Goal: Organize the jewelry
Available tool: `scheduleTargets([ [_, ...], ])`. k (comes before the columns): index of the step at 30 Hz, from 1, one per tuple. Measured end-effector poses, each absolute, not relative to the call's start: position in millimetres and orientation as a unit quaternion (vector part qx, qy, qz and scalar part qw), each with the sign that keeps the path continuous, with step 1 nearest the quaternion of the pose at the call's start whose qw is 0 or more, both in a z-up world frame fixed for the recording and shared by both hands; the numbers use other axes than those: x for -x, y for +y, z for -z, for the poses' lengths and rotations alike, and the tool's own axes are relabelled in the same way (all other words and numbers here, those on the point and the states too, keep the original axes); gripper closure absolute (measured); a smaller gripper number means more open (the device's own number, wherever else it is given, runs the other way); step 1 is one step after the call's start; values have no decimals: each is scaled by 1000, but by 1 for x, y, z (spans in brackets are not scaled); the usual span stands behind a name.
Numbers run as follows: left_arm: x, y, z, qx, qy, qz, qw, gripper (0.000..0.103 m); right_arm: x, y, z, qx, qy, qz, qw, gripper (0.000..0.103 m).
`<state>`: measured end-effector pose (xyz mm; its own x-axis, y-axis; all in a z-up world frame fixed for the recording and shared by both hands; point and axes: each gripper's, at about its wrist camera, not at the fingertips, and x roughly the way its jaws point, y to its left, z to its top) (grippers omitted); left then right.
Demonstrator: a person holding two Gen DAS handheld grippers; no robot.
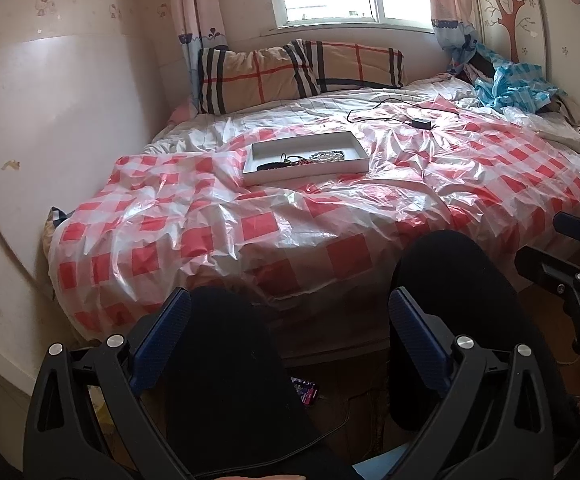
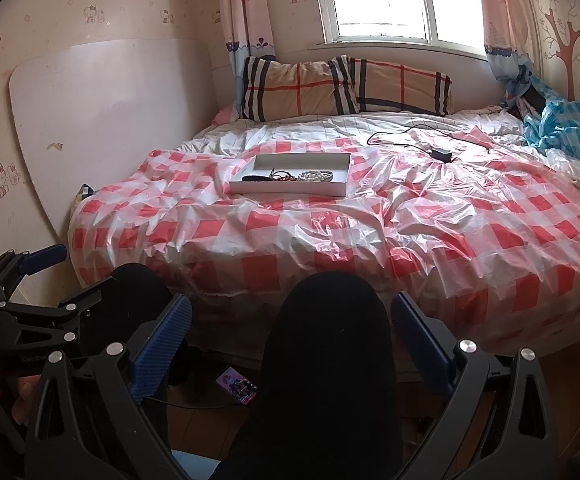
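Crinkled red-check plastic sheet (image 1: 329,216) covers the bed; that's the main hazard. White tray (image 1: 359,148) sits on it, mid-bed, this side of the plaid pillows (image 1: 290,72). Jewelry is all in the tray: dark cord piece (image 1: 270,165) at its left, reddish bead strand (image 1: 303,161) in the middle, pearly bracelet (image 1: 327,155) to the right, touching or overlapping; can't tell if tangled.

Left gripper (image 1: 290,336) and right gripper (image 2: 291,338) are both spread wide, empty, held low over the person's knees (image 2: 325,320), well short of the tray.

Risks, my read:
- Tray rides on slick film over soft bedding. Press on a rim, it tips or slides.
- Strands bunched together: grabbing one likely drags its neighbours.
- Wide pads on thin cord: poor bite, slip-out.
- Black charger and cable (image 1: 419,123) beyond the tray's right end could snag a reach.
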<state>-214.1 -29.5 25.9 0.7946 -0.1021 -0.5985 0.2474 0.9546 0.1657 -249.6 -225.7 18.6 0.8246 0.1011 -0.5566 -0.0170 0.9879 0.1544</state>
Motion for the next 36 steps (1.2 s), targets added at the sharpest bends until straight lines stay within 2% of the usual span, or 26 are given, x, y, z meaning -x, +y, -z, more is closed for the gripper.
scheduleTargets([
  [11,213,-28,-24,-113,316,98,937,8,250,-223,-16,-68,298,-30,952,7],
  [23,208,-14,-21,-35,337,168,926,7,252,-217,-13,-37,308,-16,951,7],
  [28,215,-26,-21,-57,326,177,927,8,253,-217,-12,-24,311,-9,950,7],
  [36,212,-41,-13,-74,354,193,912,8,256,-222,-11,-25,315,-3,949,7],
])
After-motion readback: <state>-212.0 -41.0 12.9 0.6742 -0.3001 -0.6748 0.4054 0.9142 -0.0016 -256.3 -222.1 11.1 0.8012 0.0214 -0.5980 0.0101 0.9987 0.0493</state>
